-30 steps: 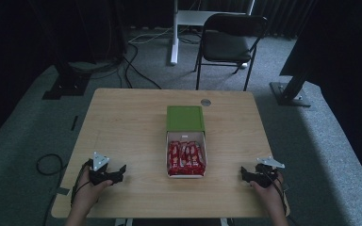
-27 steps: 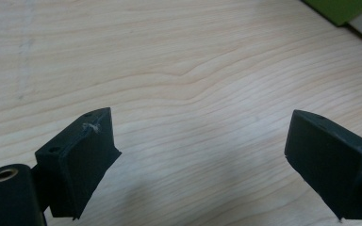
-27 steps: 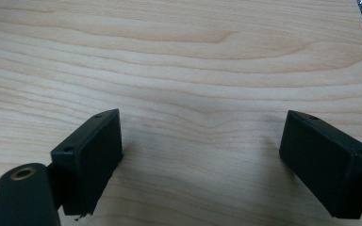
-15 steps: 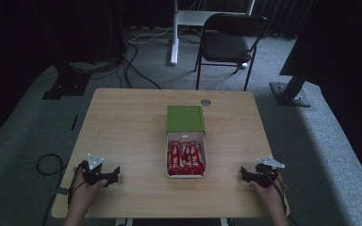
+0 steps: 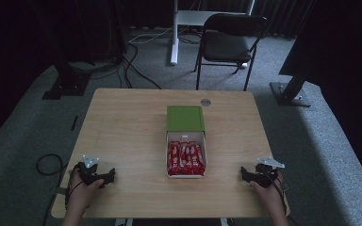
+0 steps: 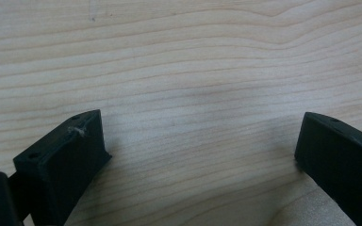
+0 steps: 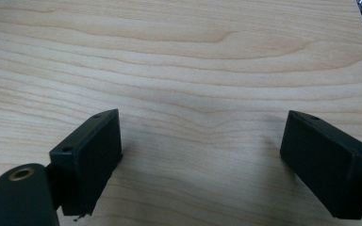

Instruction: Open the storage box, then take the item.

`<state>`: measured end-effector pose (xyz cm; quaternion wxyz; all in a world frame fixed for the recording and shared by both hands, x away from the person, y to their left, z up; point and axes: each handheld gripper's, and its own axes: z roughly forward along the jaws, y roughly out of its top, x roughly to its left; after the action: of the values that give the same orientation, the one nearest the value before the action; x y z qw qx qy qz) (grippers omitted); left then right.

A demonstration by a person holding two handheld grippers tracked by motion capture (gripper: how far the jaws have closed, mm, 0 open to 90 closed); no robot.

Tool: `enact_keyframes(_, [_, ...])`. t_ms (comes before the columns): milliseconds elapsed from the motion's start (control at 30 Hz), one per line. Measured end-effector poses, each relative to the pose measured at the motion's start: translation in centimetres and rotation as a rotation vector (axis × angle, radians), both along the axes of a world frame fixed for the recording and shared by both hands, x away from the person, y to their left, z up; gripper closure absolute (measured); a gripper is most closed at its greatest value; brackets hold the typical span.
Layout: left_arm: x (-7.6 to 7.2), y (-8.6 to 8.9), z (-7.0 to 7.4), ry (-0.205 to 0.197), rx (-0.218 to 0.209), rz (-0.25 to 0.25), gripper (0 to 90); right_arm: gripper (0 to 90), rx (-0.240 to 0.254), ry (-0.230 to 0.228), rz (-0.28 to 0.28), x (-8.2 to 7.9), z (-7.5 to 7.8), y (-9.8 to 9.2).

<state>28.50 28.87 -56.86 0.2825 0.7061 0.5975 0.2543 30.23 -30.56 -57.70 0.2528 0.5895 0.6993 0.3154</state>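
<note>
Your white cardboard tray of red-wrapped bars sits at table centre, its green lid touching at the tray's 12 o'clock, long axis running 12 to 6. Your left gripper has just been opening; its jaws stand wide with bare light wooden table between them, tray at its 2 o'clock. Your right gripper, also wide and empty, looks nearer, tray at its 10.

Dim lab — black curtains, rig stands, floor cables.
</note>
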Motion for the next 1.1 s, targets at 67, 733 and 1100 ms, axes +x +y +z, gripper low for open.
enact_keyframes(67, [0.01, 0.01, 0.00, 0.000, 0.000, -0.001, 3.1, 12.6, 0.000, 0.000, 0.000, 0.00, 0.00, 0.00])
enact_keyframes(733, [0.09, -0.12, -0.01, 0.002, 0.001, 0.013, 2.6, 10.7, -0.001, 0.004, 0.020, -0.03, -0.01, 0.08])
enact_keyframes(1100, [0.12, -0.15, -0.02, 0.002, 0.000, 0.012, 2.2, 13.8, -0.001, -0.004, 0.016, -0.27, 0.03, 0.09])
